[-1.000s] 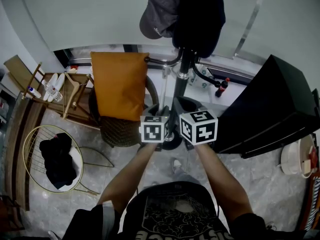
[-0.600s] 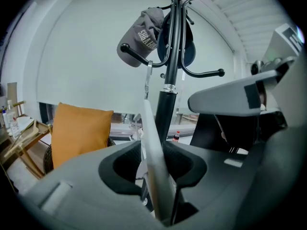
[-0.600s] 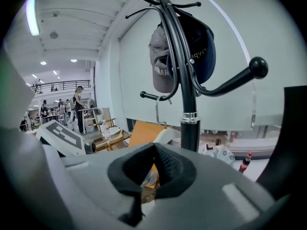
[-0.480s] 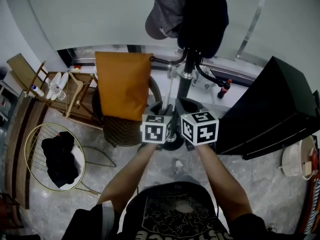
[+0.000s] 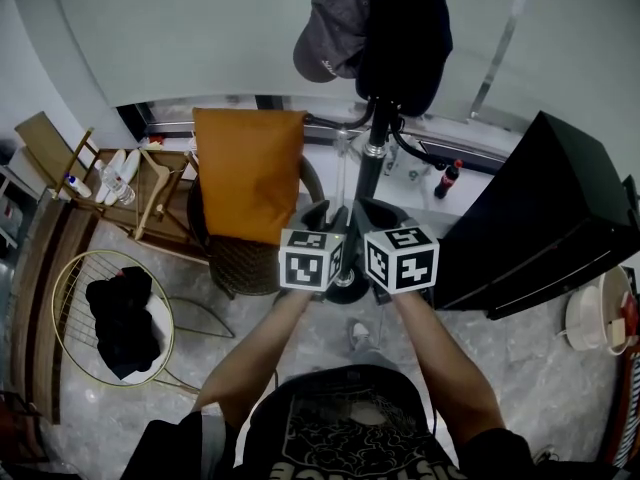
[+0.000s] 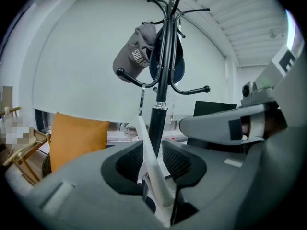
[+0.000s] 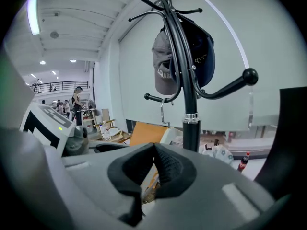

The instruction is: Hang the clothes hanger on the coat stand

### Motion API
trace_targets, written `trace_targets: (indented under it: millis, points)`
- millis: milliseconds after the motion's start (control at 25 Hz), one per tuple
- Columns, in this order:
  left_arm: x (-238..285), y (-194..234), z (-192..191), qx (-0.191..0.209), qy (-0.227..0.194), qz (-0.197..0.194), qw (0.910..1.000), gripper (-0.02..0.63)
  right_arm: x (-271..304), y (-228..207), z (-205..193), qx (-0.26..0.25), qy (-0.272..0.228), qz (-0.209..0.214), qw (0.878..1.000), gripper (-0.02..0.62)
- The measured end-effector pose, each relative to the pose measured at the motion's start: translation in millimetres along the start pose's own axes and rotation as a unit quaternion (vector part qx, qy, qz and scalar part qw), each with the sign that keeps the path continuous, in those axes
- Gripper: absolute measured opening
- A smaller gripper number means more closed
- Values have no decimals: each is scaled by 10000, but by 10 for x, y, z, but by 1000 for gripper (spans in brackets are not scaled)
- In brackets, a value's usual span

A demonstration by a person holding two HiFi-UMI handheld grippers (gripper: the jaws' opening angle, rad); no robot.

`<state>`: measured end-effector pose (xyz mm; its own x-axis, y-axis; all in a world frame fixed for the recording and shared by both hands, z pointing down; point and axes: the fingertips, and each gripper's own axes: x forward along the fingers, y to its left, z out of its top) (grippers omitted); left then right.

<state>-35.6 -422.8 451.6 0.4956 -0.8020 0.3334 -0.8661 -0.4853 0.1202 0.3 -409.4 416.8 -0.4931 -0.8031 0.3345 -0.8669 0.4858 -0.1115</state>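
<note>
Head view: left gripper and right gripper side by side before the coat stand.

Left gripper view: jaws have just been opening and stand wide. The white hanger lies loose between them, its hook over the stand's lower arm.

Right gripper view: pads pinched on the hanger.

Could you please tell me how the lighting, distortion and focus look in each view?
Head view: strong fisheye curve, dark corners, the coat stand dark against the pale wall. Left gripper view: the left tool looks soft up close, the grey cap sharper. Right gripper view: a ceiling light strip glares at upper left.
</note>
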Motion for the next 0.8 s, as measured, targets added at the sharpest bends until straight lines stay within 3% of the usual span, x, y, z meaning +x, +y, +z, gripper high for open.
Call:
trace_targets:
  millis: [800]
  points:
    - [-683, -256, 234, 4, -430, -241, 9988, 114, -429, 257, 32, -158, -176, -103, 9997, -6]
